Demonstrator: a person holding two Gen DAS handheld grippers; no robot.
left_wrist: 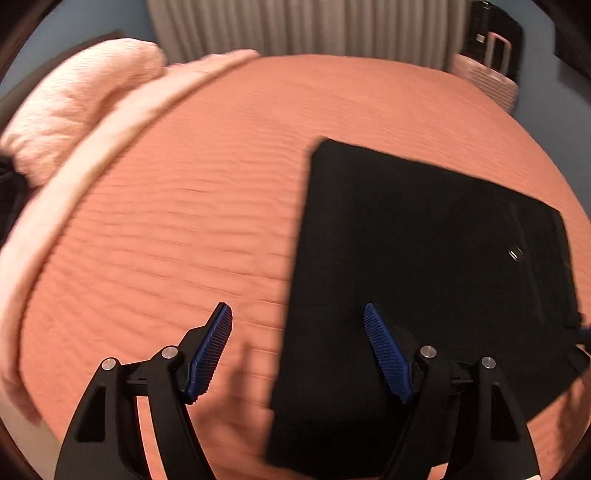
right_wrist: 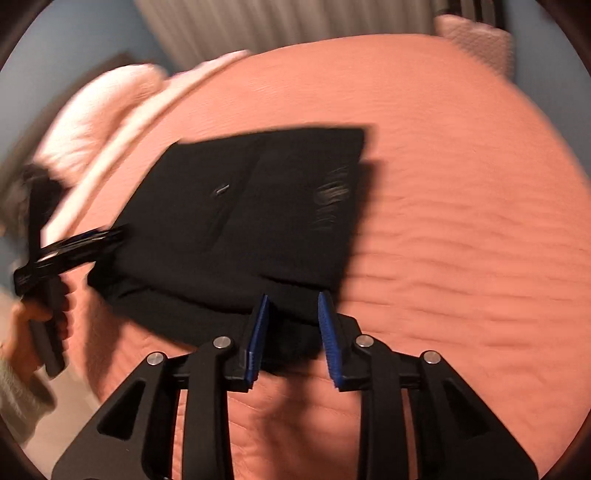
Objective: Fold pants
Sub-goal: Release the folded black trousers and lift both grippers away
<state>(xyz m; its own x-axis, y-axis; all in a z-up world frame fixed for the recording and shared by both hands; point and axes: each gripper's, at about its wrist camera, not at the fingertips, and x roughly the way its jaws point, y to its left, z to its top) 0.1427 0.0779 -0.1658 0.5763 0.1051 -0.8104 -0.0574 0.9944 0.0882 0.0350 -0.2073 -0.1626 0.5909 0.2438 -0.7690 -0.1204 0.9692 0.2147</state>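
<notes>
The black pants point(left_wrist: 424, 266) lie folded into a flat rectangle on the orange bedspread point(left_wrist: 184, 221). My left gripper point(left_wrist: 298, 312) is open and empty, above the pants' left edge, one finger over the fabric, one over the bedspread. In the right wrist view the pants point(right_wrist: 251, 221) lie ahead, with a small metal clasp point(right_wrist: 221, 189) on top. My right gripper point(right_wrist: 293, 301) is open and empty at the pants' near edge; whether it touches the fabric I cannot tell. The left gripper point(right_wrist: 99, 240) also shows there at the pants' left side, held by a hand.
Pink pillows point(left_wrist: 81, 99) and a pale folded sheet band point(left_wrist: 122, 122) lie at the bed's left. A pink suitcase point(left_wrist: 487, 74) stands beyond the far right corner. Pale curtains point(left_wrist: 295, 26) hang behind the bed.
</notes>
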